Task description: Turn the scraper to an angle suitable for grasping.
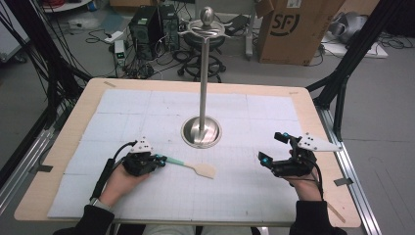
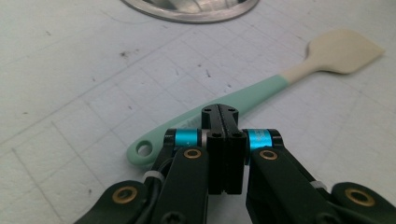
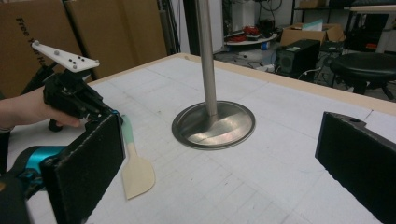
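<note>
While the left claw sits with its jaws pressed together over the mint-green handle of the one spatula, the left gripper view does not make clear whether the handle is pinched or just lies beneath the tips. From that claw the spatula runs onward toward the right claw, its cream blade lying flat on the white gridded mat that covers the tabletop; its handle's ring end lies back beside the claw's links. The right claw stands wide open and empty, well apart from the blade. Ahead of both claws, between them, rises one steel stand: a round base, a single pole, a knob on top. Beyond the tabletop one cardboard box reads "SF", with two black computer towers on the floor.
</note>
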Motion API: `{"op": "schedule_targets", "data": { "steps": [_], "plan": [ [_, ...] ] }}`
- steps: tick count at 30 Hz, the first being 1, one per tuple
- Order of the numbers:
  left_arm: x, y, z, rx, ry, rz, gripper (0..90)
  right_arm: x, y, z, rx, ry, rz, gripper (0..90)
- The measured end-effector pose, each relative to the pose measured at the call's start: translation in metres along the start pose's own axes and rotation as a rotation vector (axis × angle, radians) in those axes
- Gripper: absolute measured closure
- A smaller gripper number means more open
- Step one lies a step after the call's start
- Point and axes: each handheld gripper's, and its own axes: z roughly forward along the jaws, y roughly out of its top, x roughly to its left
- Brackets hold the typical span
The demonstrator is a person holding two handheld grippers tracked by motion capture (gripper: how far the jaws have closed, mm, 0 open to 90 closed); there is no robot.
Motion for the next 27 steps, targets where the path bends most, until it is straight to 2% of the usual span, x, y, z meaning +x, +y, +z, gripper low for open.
{"op": "schedule_targets", "data": {
  "steps": [1,2,6,9,12,15,17,19,20,21,24,27],
  "plan": [
    [-0.002,0.0,0.0,0.003,0.016,0.022,89.9,0.0,0.0,0.0,-0.001,0.002,-0.002,0.5],
    [-0.002,0.0,0.0,0.003,0.016,0.022,89.9,0.0,0.0,0.0,-0.001,0.003,-0.003,0.5],
    [-0.008,0.004,-0.001,0.019,0.024,-0.001,89.8,-0.001,0.0,-0.001,-0.007,0.003,0.005,0.5],
    [-0.019,0.012,-0.001,-0.007,-0.021,0.04,89.8,-0.001,0.0,-0.002,-0.01,0.004,0.006,0.5],
    [-0.024,0.016,0.002,-0.014,-0.03,0.052,89.8,-0.001,0.0,-0.002,-0.01,0.001,0.006,0.5],
    [-0.029,0.025,0.013,-0.02,-0.053,0.024,89.8,-0.001,0.0,-0.001,-0.005,0.003,0.007,0.5],
    [-0.031,0.028,0.017,-0.018,-0.052,0.018,89.8,-0.001,0.0,-0.001,-0.007,0.005,0.004,0.5],
    [-0.035,0.034,0.024,-0.014,-0.061,0.025,89.9,-0.002,0.0,-0.001,-0.004,0.005,0.006,0.5],
    [-0.04,0.037,0.033,-0.006,-0.058,0.044,89.8,-0.002,0.0,0.0,-0.003,0.004,0.005,0.5],
    [-0.04,0.037,0.033,-0.006,-0.058,0.044,89.8,-0.002,0.0,0.0,-0.004,0.004,0.008,0.5],
    [-0.044,0.039,0.051,0.034,-0.039,0.048,89.8,-0.002,0.0,0.0,-0.003,0.008,0.003,0.5],
    [-0.048,0.042,0.06,0.035,-0.048,0.039,89.8,-0.002,0.0,0.0,-0.005,0.008,0.005,0.5]
  ]
}}
